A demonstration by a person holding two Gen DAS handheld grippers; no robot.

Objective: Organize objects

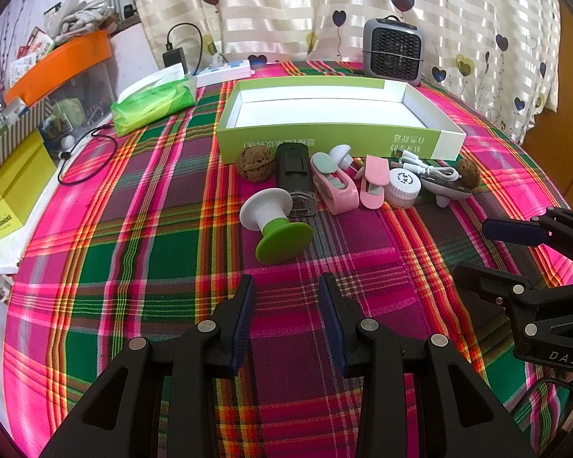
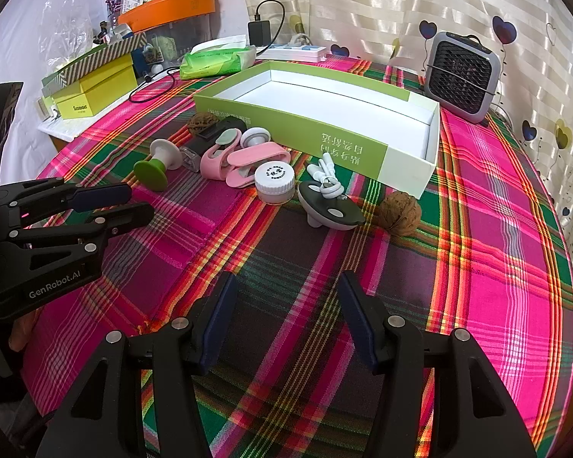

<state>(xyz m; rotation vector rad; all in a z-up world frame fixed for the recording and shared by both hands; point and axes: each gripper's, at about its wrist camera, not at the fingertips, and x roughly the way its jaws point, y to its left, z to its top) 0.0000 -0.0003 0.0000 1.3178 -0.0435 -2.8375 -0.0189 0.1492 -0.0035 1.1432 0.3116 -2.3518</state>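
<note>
One plaid tablecloth (image 2: 496,229), one shallow green-and-white cardboard tray (image 1: 324,139) – nothing inside, two black grippers – left gripper (image 1: 286,297) and right gripper (image 2: 286,301), jaws apart, holding nothing, two pink clips (image 1: 334,187) and two wrinkled brown walnuts (image 2: 399,213) just before the tray.

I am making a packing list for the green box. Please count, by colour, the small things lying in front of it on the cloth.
Brown walnuts: 2
Pink clips: 2
Black device: 1
White and green spool: 1
White jar: 1
White knob: 1
White cable: 1
Dark oval gadget: 1
Total: 10
</note>
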